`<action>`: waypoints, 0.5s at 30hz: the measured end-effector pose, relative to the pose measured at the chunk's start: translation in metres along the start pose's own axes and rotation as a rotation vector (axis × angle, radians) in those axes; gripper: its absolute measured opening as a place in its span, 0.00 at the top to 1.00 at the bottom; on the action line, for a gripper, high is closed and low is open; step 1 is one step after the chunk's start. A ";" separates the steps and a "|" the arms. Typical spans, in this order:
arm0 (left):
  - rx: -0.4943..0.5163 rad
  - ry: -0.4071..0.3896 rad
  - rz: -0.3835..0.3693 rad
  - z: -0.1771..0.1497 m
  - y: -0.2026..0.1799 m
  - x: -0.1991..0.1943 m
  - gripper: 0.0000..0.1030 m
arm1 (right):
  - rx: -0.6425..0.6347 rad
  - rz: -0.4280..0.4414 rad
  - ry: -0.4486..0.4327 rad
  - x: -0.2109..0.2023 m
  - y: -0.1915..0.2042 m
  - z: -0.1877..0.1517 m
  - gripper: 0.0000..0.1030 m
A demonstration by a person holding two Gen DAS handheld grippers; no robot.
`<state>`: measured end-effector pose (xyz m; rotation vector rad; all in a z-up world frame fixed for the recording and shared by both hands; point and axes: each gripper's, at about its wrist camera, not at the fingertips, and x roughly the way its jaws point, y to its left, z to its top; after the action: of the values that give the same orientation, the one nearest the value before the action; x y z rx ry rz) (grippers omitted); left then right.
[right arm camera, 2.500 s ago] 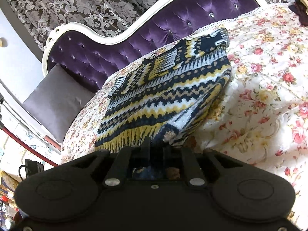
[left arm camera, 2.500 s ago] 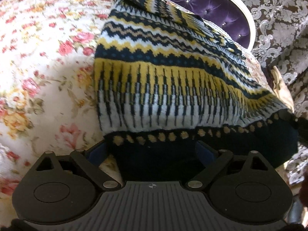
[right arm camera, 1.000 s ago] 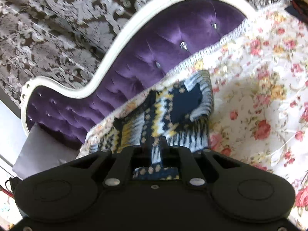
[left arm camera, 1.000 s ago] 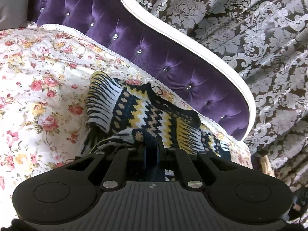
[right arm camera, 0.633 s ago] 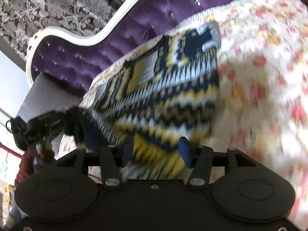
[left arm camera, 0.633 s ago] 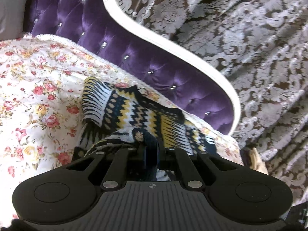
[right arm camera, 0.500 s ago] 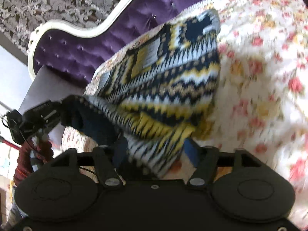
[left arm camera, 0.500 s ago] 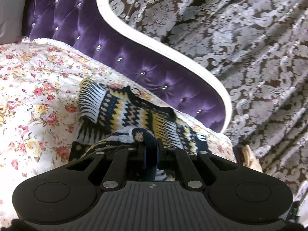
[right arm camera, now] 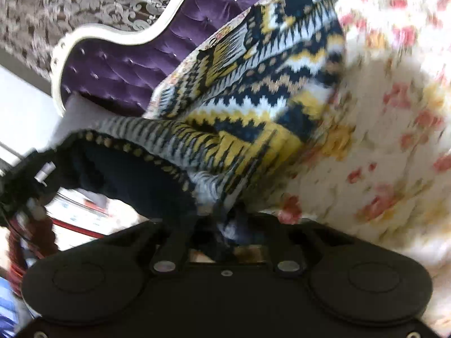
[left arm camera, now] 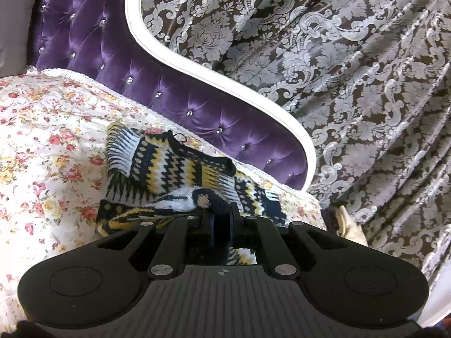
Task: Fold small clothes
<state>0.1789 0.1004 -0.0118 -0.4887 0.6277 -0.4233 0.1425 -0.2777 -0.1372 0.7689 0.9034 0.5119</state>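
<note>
- Floral bedspread [left arm camera: 42, 152] ran up to the purple tufted headboard [left arm camera: 93, 56].
- Patterned knit sweater [left arm camera: 174, 169] lay on the bedspread, near the headboard.
- Left gripper [left arm camera: 222, 219] pinched its navy hem.
- Right gripper [right arm camera: 229, 219] pinched the hem too, view blurred.

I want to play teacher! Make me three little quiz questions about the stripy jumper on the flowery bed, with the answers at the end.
1. True or false: the left tool is shut on the dark hem of the jumper.
2. What is the jumper lying on? A) a wooden floor B) a flowery bedspread C) a glass table
3. Fill the gap: behind the bed stands a tufted headboard coloured ______.

Key
1. True. The hem is pinched between its two fingers.
2. B.
3. Purple, with a white rim.
</note>
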 end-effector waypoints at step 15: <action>-0.073 0.103 0.081 0.057 0.047 0.113 0.78 | 0.149 0.046 -0.280 -0.022 -0.023 0.155 0.84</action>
<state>0.3086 0.0974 -0.0479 -0.5118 0.7619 -0.3507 0.2633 -0.3649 -0.0829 0.9722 0.6690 0.3686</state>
